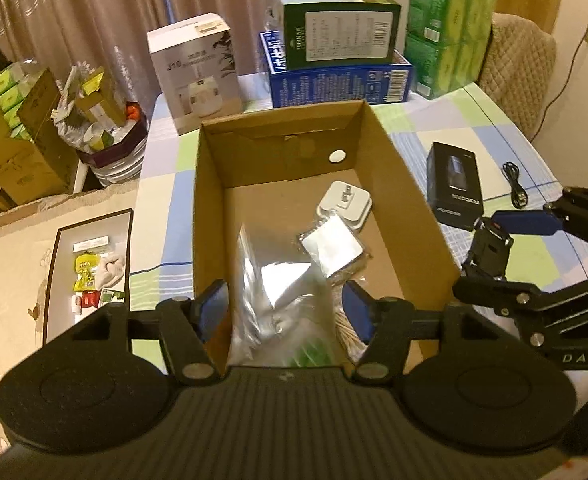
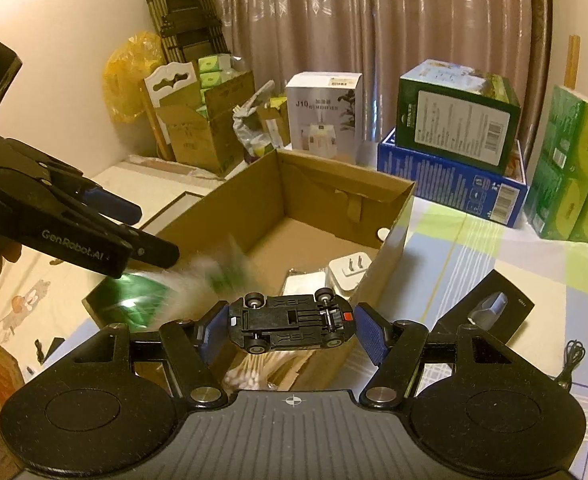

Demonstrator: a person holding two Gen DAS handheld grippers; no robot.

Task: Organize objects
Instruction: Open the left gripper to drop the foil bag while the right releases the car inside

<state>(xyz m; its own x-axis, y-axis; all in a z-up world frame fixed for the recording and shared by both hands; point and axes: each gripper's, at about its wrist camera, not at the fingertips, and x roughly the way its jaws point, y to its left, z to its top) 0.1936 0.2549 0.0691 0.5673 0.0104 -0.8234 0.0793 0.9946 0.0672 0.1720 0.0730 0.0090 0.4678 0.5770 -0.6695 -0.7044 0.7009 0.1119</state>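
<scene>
Cardboard box (image 1: 409,200) holds charger (image 1: 345,205); black carton (image 1: 453,188) just beside.

Open brown cardboard box (image 1: 377,184) sat on the checked tablecloth, flaps up. Inside on the floor: white plug adapter (image 1: 345,206), prongs up, toward the far right; shiny silver packet (image 1: 331,250) just in front of it, touching; clear plastic bag (image 1: 278,300) with green contents at the near end, blurred; cotton swabs (image 2: 254,372) in the near corner. Black toy car (image 2: 290,322) was upside down, wheels up, lengthwise over the box's near edge.
</scene>
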